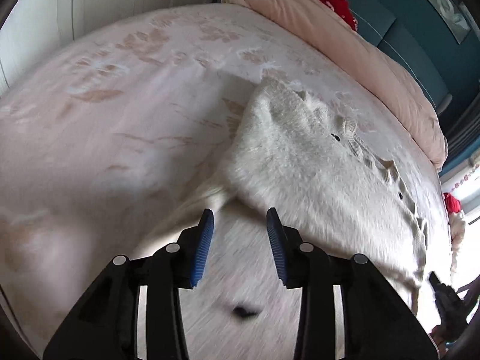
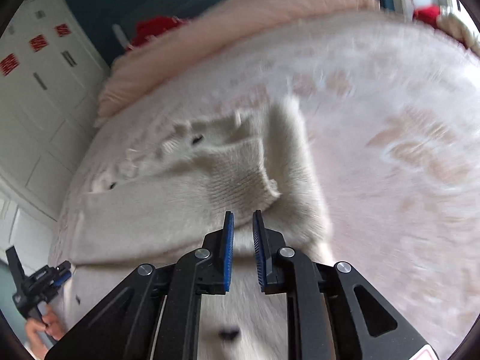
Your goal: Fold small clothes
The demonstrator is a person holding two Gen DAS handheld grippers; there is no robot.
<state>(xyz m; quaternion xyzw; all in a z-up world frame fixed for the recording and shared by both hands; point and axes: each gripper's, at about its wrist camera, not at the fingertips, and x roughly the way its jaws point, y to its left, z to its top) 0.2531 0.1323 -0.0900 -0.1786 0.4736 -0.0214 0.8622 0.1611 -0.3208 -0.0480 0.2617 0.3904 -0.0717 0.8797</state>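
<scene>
Both grippers hover spread over the bed: left gripper (image 1: 240, 210) wide, right gripper (image 2: 242, 213) narrower, pinching nothing. Below them lies a fuzzy white cardigan (image 2: 186, 201) with dark buttons, one sleeve (image 2: 240, 174) folded across it. Pink floral bedsheet (image 1: 120, 105) underneath, rolled pink blanket (image 1: 345, 39) behind.

Legible text: none in either view | red rectangular stickers (image 2: 37, 43) on the white panelled wardrobe doors (image 2: 45, 96): markings too blurred to read | red-and-white label corner (image 2: 426, 354) on the right gripper's black plastic body: no characters resolvable | brands, numbers: none readable
</scene>
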